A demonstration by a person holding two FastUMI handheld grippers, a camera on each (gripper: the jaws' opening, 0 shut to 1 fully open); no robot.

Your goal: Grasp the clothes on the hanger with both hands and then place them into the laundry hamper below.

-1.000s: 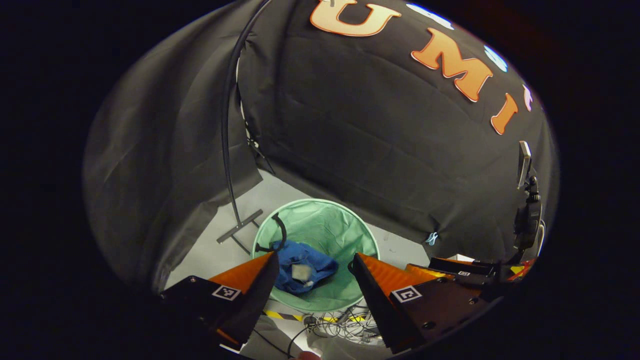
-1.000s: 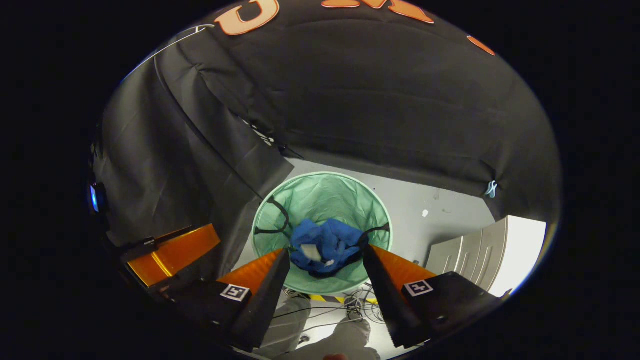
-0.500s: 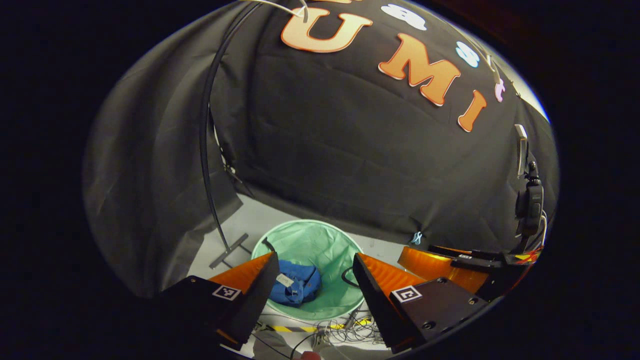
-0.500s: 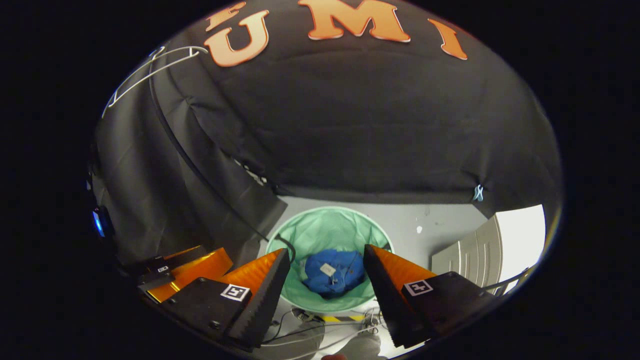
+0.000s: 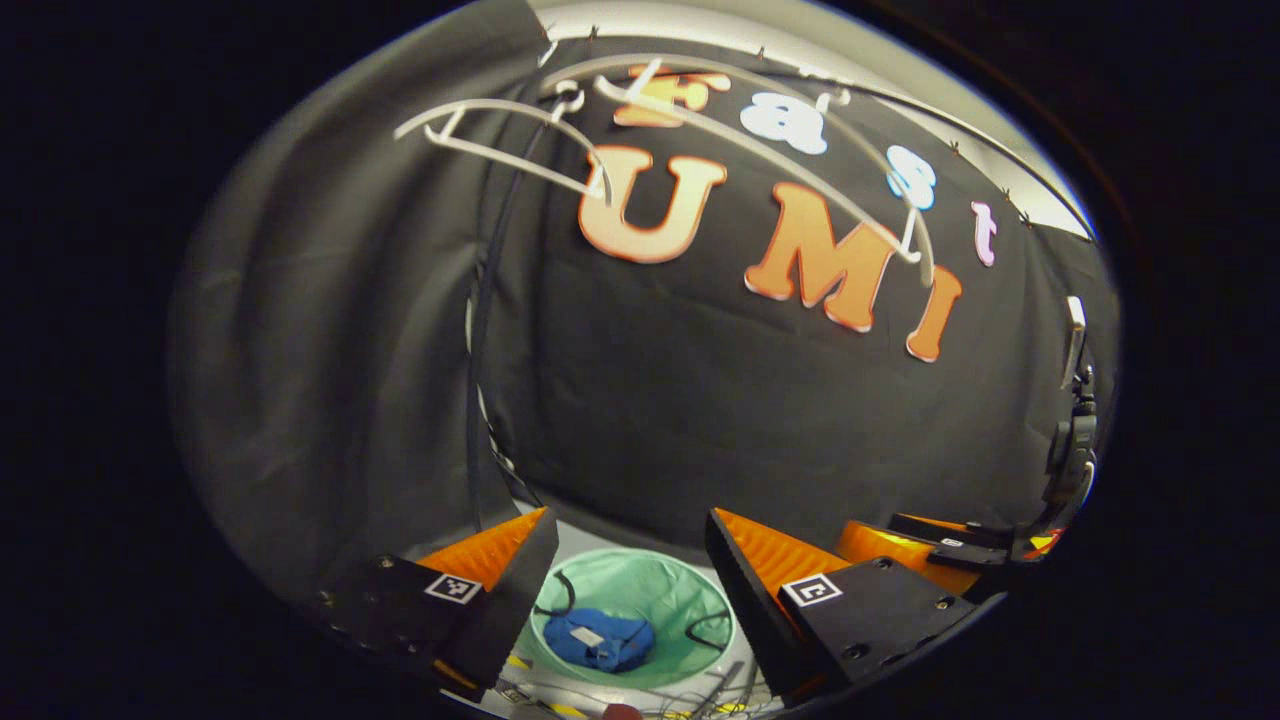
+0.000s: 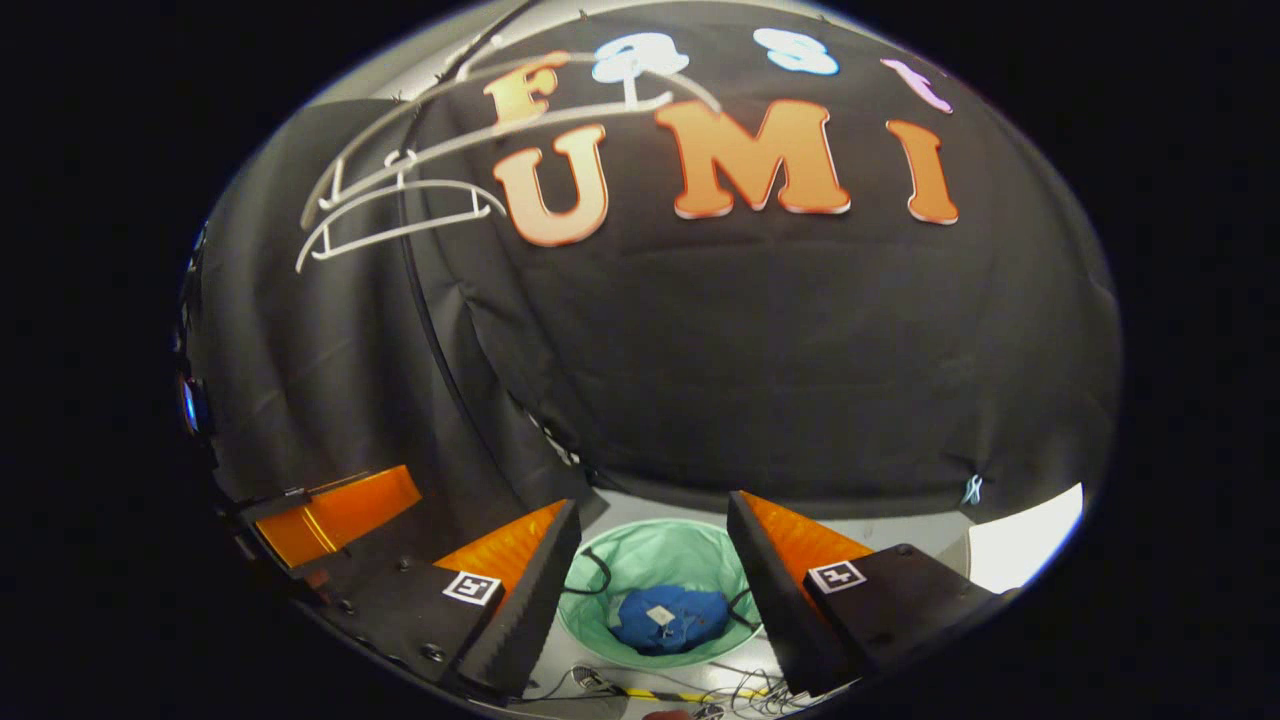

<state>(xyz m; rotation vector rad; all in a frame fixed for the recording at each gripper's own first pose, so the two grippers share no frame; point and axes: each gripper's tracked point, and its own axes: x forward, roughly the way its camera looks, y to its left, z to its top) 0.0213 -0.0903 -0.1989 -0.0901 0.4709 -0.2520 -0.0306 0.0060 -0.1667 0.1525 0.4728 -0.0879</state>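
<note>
**Blue garment in hamper, both grippers raised and empty**

Left gripper view: the left gripper (image 5: 628, 545) sits at 6 o'clock, fingers spread wide, nothing between them. Through the gap, low in the view, the green laundry hamper (image 5: 700, 598) stands on the pale floor. The blue clothes (image 5: 598, 640) lie bunched inside it, toward its 7 o'clock side, a small pale tag on top. Black strap handles hang over the hamper's rim on both sides. White hangers (image 5: 500, 135) hang at 11 o'clock, bare, against the black cloth wall (image 5: 700, 400). A dark curved pole (image 5: 472, 400) runs down from near the hangers toward the floor. At 4 o'clock the other gripper shows in part; its opening cannot be told from here.

Right gripper view: the right gripper (image 6: 653, 530) at 6 o'clock, fingers wide apart, empty. The hamper (image 6: 650, 560) appears between the fingers, with the blue clothes (image 6: 670, 618) lying in its bottom, well apart from the fingertips. Loose cables (image 6: 720, 690) trail on the floor at the hamper's near edge. Bare white hangers (image 6: 400, 205) at 10 o'clock. Part of the left gripper's body shows at 8 o'clock.
</note>
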